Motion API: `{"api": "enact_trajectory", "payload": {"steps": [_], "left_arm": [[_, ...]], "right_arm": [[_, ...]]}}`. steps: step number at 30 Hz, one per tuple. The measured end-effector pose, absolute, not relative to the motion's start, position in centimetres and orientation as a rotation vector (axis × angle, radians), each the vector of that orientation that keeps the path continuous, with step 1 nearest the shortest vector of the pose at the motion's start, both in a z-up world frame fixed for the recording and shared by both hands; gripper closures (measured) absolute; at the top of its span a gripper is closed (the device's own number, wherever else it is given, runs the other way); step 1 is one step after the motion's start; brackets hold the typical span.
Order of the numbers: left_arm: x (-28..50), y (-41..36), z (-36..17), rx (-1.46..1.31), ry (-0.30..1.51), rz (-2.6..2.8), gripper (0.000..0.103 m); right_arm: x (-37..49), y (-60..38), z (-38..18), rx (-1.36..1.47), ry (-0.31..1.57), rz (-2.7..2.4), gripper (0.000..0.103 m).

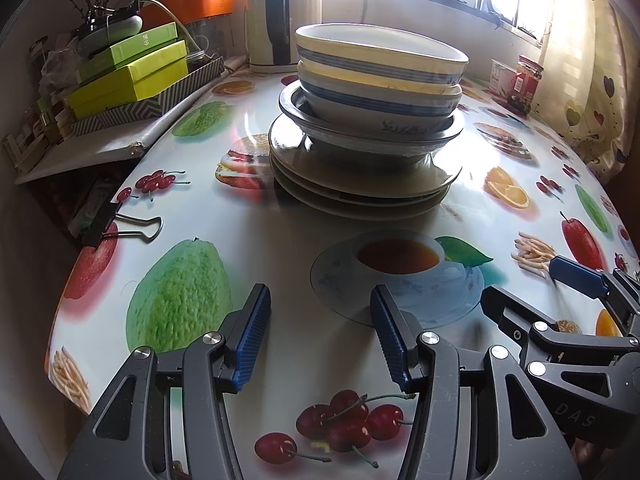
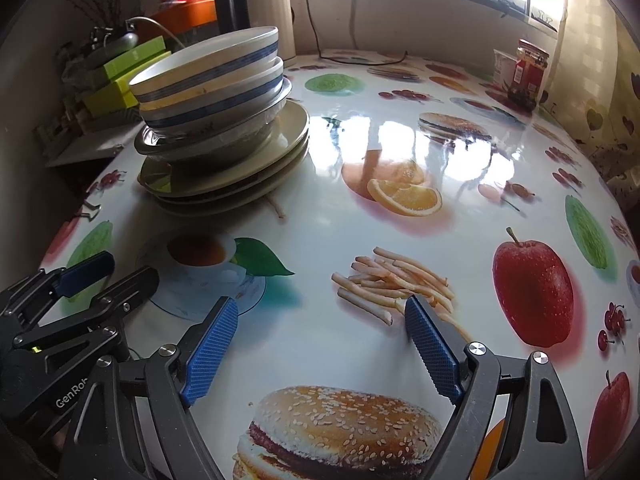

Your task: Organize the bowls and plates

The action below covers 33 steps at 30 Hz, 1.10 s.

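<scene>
Your left claw (image 1: 320, 334) sits nearest, its 2 blue pads spread wide over the printed tablecloth (image 1: 288, 236) and pinching nothing; your right claw (image 2: 322, 346) is just beside it on its right, likewise spread and empty. Straight ahead of the left claw, and ahead and to the left of the right one, the dishes stand in 1 pile. I count 3 cream plates (image 1: 360, 190) at the bottom, though more may hide beneath, then 1 metal bowl (image 1: 372, 136), then 2 blue-striped bowls (image 1: 380, 76) on top, the uppermost tilted. Expect glazed ceramic: stiff, heavy for its size, slick and breakable, so pinch a rim wall rather than a curved side. The tilted top bowl looks the easiest to take and the likeliest to slide. Beyond the pile stands 1 kettle (image 1: 272, 12); far right, 1 jar (image 2: 530, 72).
</scene>
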<state>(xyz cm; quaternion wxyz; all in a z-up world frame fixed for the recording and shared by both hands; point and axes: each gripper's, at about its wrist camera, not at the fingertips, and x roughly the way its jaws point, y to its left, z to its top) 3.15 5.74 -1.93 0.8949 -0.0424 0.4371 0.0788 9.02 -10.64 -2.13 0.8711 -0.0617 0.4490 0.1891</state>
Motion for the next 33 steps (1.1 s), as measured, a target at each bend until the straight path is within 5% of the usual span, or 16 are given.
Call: {"api": "enact_trajectory", "payload": {"steps": [33], "left_arm": [[3.13,5.73,-1.94,-0.089,0.905,0.163,0.049]], "right_arm": [[8.90,-10.47,-2.14,-0.144,0.933,0.387,0.015]]}}
